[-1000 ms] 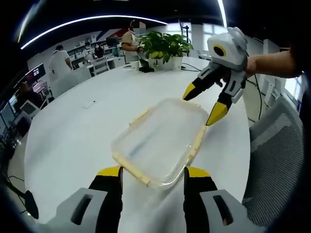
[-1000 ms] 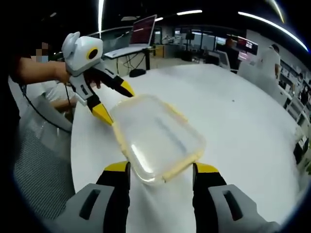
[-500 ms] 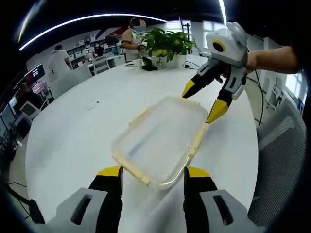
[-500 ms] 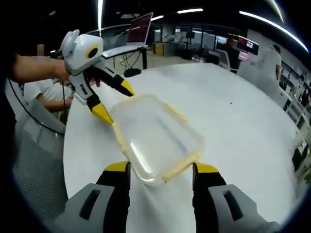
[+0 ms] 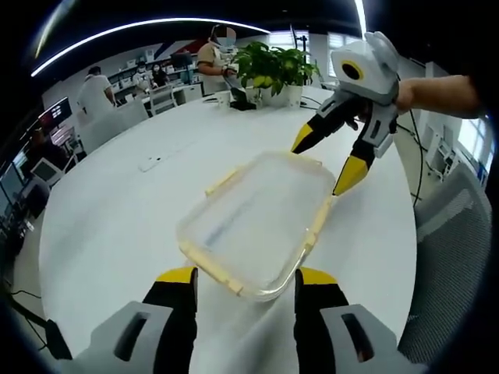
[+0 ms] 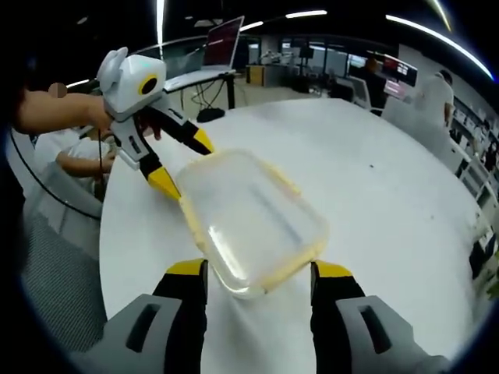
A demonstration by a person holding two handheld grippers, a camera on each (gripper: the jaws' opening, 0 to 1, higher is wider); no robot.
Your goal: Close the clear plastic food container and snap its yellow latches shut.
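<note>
Both grippers, the left gripper [image 5: 245, 282] and the right gripper [image 6: 257, 276], stand open at opposite ends of the clear food container [image 5: 253, 222], I think to steady it for its yellow latches [image 5: 317, 222].

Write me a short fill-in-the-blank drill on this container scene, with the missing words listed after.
1. The clear container rests on a round ____ table.
2. Its latches are ____ in colour.
3. Each gripper's jaws stand ____, one gripper at either end of the container: the left gripper and the right gripper.
4. At the table's far edge stands a green ____.

Missing words: white; yellow; open; plant
</note>
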